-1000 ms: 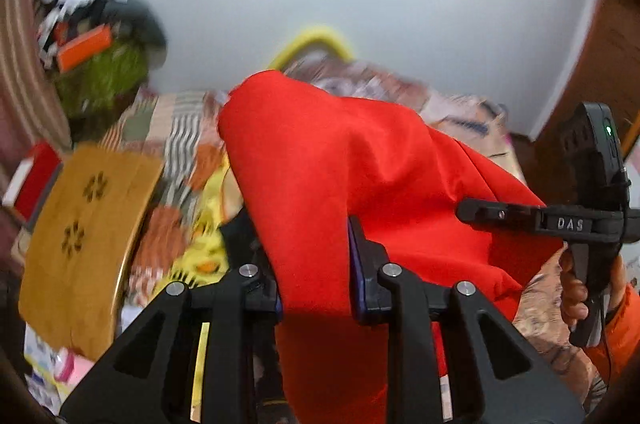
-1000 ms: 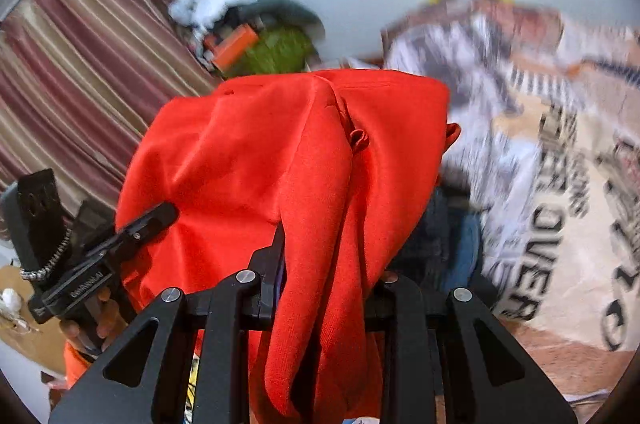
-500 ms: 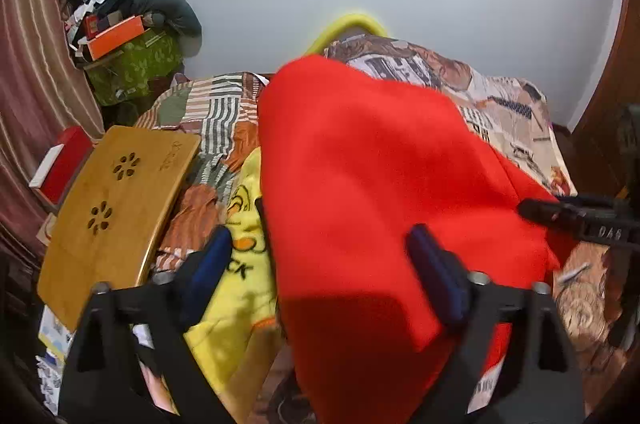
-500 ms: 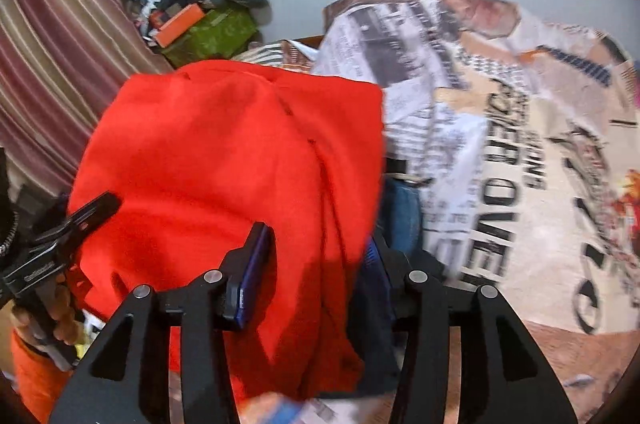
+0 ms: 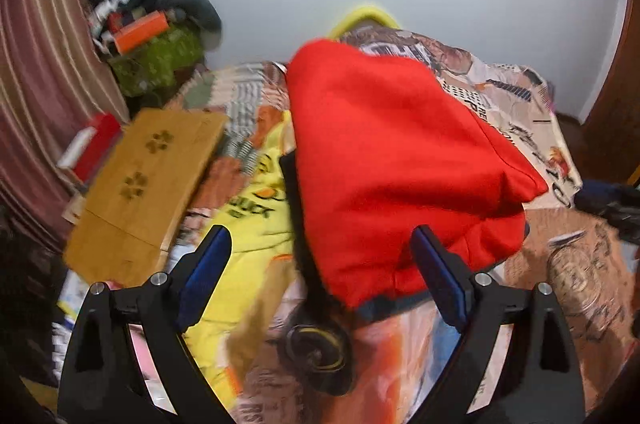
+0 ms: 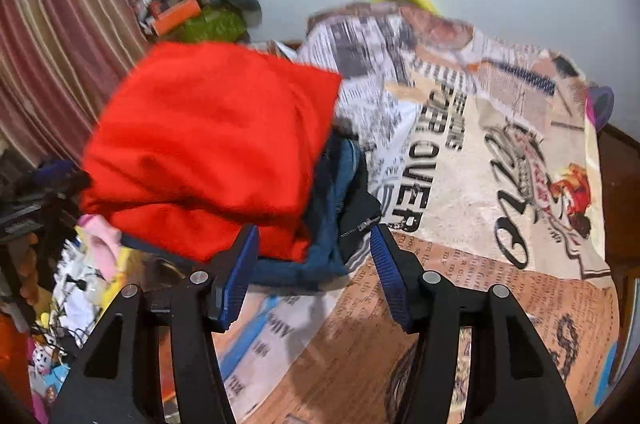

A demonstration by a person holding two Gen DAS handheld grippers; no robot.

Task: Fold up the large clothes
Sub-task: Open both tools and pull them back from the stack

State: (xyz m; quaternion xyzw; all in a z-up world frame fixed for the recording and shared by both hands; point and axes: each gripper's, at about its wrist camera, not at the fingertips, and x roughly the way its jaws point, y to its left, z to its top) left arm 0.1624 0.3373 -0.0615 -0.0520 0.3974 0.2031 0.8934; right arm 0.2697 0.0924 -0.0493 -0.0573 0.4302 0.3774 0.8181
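Note:
A folded red garment (image 5: 392, 160) lies on top of a pile of clothes on the bed; it also shows in the right wrist view (image 6: 212, 148). Under it are a dark blue garment (image 6: 336, 184) and a black zipped one (image 6: 360, 212). My left gripper (image 5: 320, 264) is open and empty, its jaws wide apart just short of the red garment's near edge. My right gripper (image 6: 314, 264) is open and empty, close to the near edge of the pile. A yellow garment (image 5: 248, 220) lies to the left of the red one.
The bed is covered by a printed sheet (image 6: 480, 152). A wooden lap table (image 5: 144, 180) lies at the bed's left. A heap of bags and boxes (image 5: 152, 36) stands by the striped curtain (image 5: 36, 64). A round dark object (image 5: 316, 348) lies near the left gripper.
Both grippers have opened and let go of the red garment, which has dropped onto the pile. Both grippers have drawn back from it.

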